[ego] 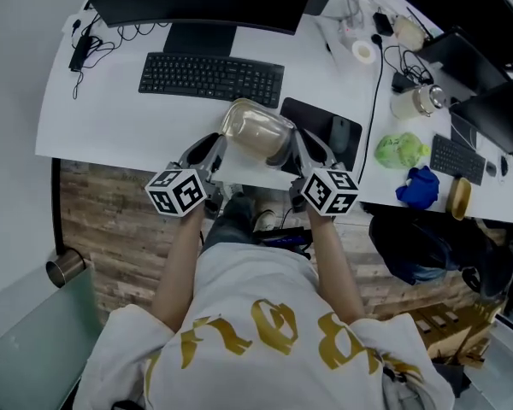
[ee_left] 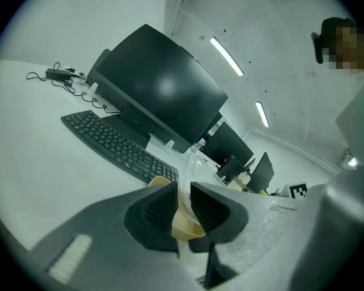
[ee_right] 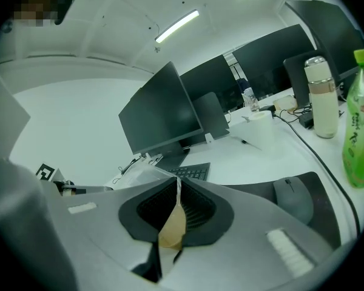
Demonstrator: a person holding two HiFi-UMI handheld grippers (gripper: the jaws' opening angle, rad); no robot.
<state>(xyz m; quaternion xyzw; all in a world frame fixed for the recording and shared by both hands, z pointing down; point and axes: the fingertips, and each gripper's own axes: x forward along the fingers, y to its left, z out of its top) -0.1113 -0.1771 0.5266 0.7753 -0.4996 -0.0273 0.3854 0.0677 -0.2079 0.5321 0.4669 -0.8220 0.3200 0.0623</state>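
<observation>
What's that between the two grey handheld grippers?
A clear plastic bag with tan contents, clamped by the left gripper and right gripper at either side; the head view shows it.

I find nothing legible: gold lettering on the person's shirt (ego: 256,340) is upside down and unclear, and the green bottle (ee_right: 359,126) label is blurred.

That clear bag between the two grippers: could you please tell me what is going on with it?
A person holds a clear plastic bag with something tan inside between two handheld grippers. The left gripper pinches one edge and the right gripper the opposite edge, each with its fingers shut on the film. The bag is lifted over the near edge of the white desk, in front of the keyboard.
</observation>
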